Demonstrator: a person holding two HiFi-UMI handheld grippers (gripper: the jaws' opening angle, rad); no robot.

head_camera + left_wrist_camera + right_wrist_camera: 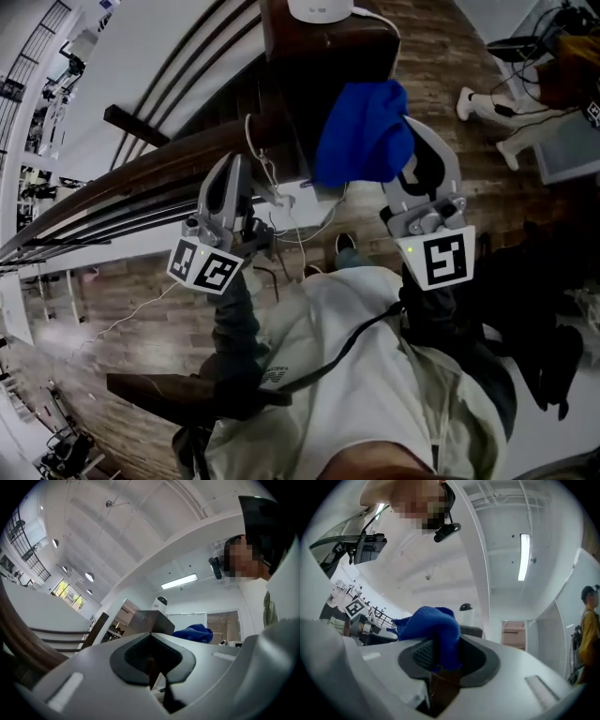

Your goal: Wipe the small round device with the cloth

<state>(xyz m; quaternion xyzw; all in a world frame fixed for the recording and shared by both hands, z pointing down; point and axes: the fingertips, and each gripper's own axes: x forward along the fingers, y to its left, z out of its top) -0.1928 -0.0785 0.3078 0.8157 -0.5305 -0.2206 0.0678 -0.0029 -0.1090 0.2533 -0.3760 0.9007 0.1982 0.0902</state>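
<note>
The right gripper (440, 660) is seen clenched on the blue cloth (433, 630), a fold pinched between the pads and the rest bunched loose above them; in the head view the cloth (361, 131) is held up short of the dark wooden table (328, 56), and the right gripper (422, 164) is half covered by it. The left gripper (152, 665) is closed with nothing between its jaws, and in the head view it (234, 173) is carried low off the table's near left corner, just beside a tangle of white cables (272, 192). The small round device (319, 9), white, is set toward the table's far edge, cut off by the top of the picture, with a white lead (380, 19) run off it, and it is not yet touched. Trouble is likely to come from three things: only a small pinch of cloth is held, so it could be dragged out under a firm rub; the device looks light and unsteadied, so it could be shoved toward the edge or tipped; and the lead could be snagged by either gripper. Round about, a plank floor (122, 309), dark curved rails (112, 187), white walls and strip lights (178, 581) are shown, and another person (588, 630) is stood at the far right.
</note>
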